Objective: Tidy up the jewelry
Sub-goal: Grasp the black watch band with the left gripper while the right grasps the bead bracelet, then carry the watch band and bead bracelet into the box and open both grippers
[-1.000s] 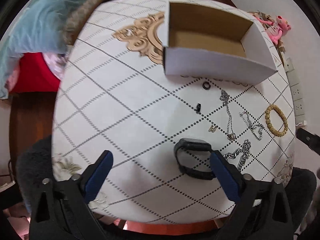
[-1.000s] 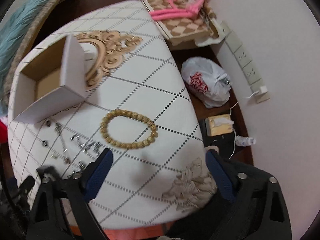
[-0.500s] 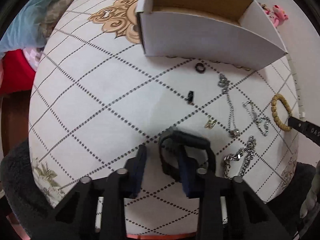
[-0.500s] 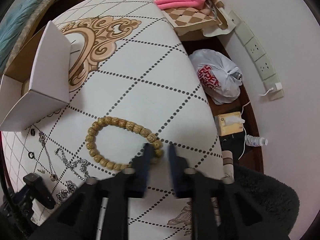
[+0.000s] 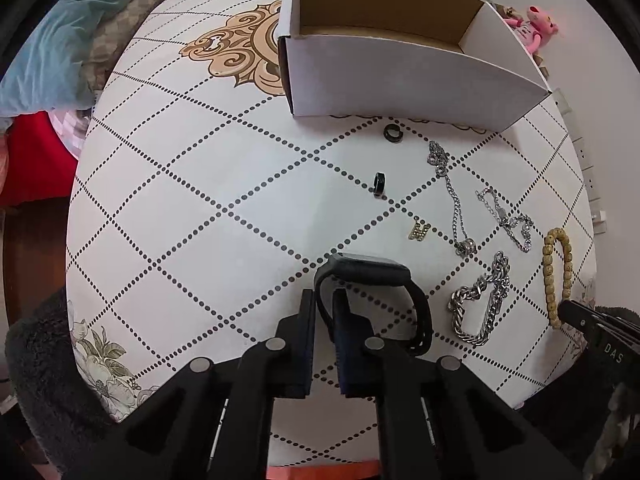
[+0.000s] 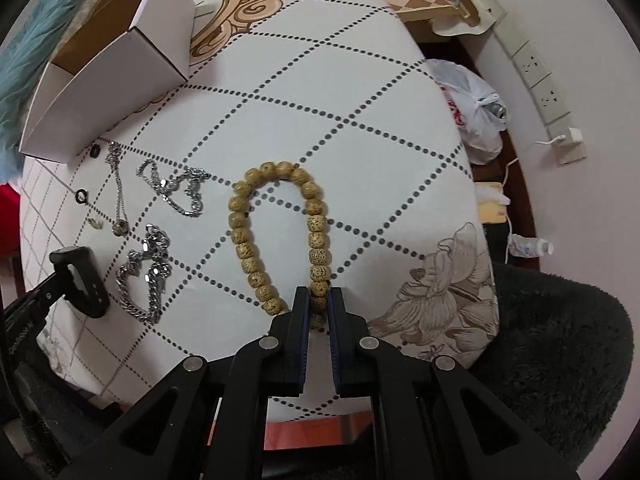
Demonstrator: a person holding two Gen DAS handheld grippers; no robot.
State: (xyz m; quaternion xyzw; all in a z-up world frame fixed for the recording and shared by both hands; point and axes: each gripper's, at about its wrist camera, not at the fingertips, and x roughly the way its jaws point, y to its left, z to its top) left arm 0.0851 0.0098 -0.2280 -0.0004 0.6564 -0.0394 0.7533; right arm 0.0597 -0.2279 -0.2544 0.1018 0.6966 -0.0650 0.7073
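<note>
White cloth with a dotted diamond grid (image 5: 224, 240) covers the round table; open white cardboard box (image 5: 400, 80) stands at 12 o'clock; left gripper (image 5: 325, 312), fingers nearly together, clamps the strap of a black watch (image 5: 372, 272) at 6 o'clock; right gripper (image 6: 318, 312), nearly closed, pinches a speckled tan bead bracelet (image 6: 276, 220), pulled into a long loop; heavy silver chain bracelet (image 5: 480, 304) lies at 4 o'clock; black ring (image 5: 393, 133) sits just before the box.

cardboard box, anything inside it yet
The part of the cardboard box floor that shows is bare brown card. Its white front wall hides the near strip, so something small there would not show.
</note>
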